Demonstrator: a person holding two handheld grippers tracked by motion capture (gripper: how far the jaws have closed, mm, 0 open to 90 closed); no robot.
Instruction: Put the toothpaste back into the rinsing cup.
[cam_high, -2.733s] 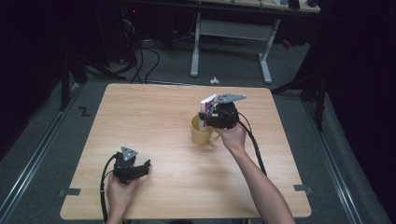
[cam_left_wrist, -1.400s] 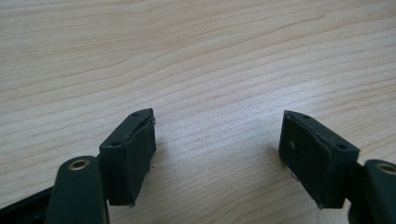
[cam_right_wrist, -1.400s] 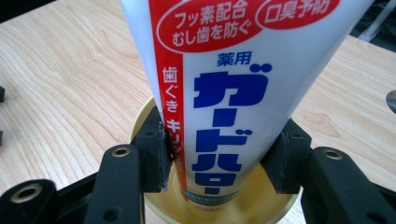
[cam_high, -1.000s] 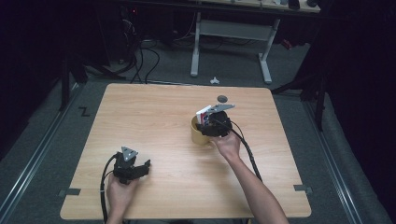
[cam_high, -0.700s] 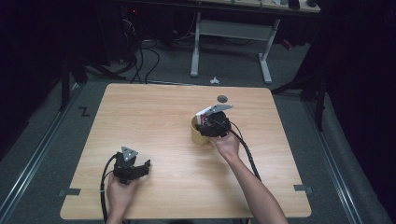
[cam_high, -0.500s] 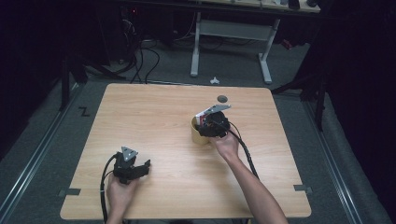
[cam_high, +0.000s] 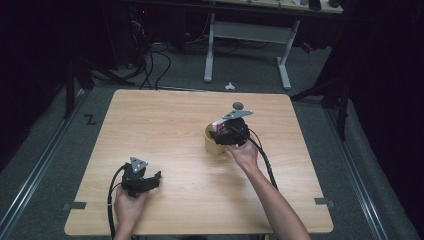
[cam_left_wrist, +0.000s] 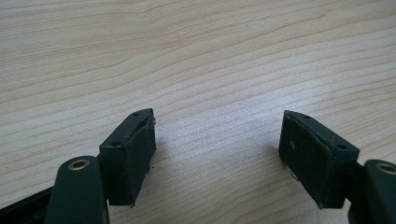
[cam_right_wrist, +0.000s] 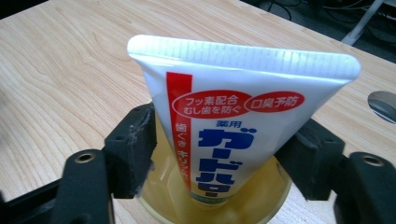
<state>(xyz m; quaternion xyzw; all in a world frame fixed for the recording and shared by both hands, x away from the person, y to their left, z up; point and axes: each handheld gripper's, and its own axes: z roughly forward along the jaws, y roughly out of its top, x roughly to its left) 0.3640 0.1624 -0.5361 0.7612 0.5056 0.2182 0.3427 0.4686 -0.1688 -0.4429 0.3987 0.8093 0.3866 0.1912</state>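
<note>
Right gripper (cam_right_wrist: 219, 154), jaws just opening off the toothpaste tube (cam_right_wrist: 233, 116) standing in the yellow cup (cam_right_wrist: 261, 196): lift straight up, avoid tipping it.

The right gripper (cam_right_wrist: 219, 154) is being opened around the toothpaste tube (cam_right_wrist: 233, 126), which is now being left standing cap-down in the yellow cup (cam_right_wrist: 261, 196) rather than being carried above it.
</note>
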